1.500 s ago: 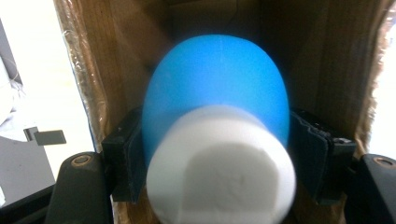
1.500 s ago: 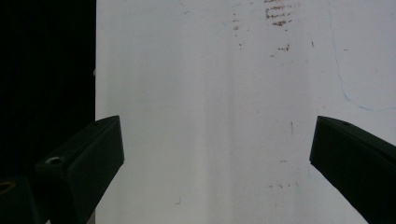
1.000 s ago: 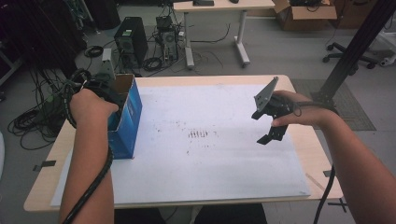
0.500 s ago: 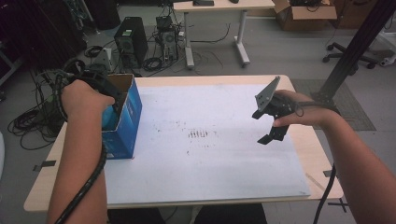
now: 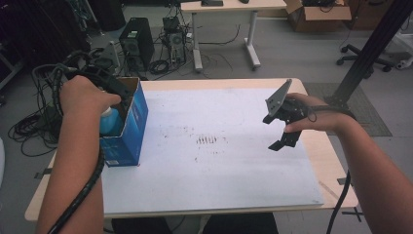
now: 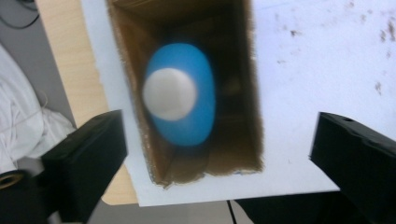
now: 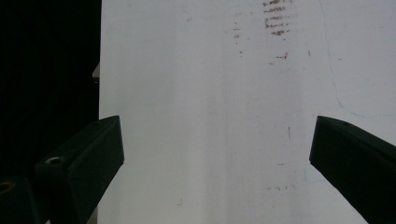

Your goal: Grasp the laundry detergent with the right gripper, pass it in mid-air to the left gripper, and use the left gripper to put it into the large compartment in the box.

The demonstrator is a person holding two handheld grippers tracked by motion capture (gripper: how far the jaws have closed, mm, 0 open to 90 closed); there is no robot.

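Observation:
An open blue cardboard box (image 5: 127, 129) stands upright on the left of the table. Inside it stands a blue bottle (image 5: 111, 122) with a white cap. The left gripper view looks straight down on the bottle (image 6: 187, 107), which sits apart from the jaws, inside the brown walls of the box (image 6: 245, 116). My left gripper (image 5: 117, 90) hangs over the box mouth. Its jaws have just been opening and now stand wide, with nothing pressed between them (image 6: 217, 158). My right gripper (image 5: 277, 132) is held above the right side of the table, open and empty (image 7: 217, 158).
A white sheet (image 5: 219, 146) with dark smudges in the middle covers most of the wooden table (image 5: 321, 146). Beyond the table are a computer tower (image 5: 136, 41), tangled cables (image 5: 34, 122) on the floor at left, a second table (image 5: 229, 7) and a black post (image 5: 370, 48).
My left hand has risen from the box mouth, and the blue bottle now shows standing free inside the box. The right hand has stayed where it was.

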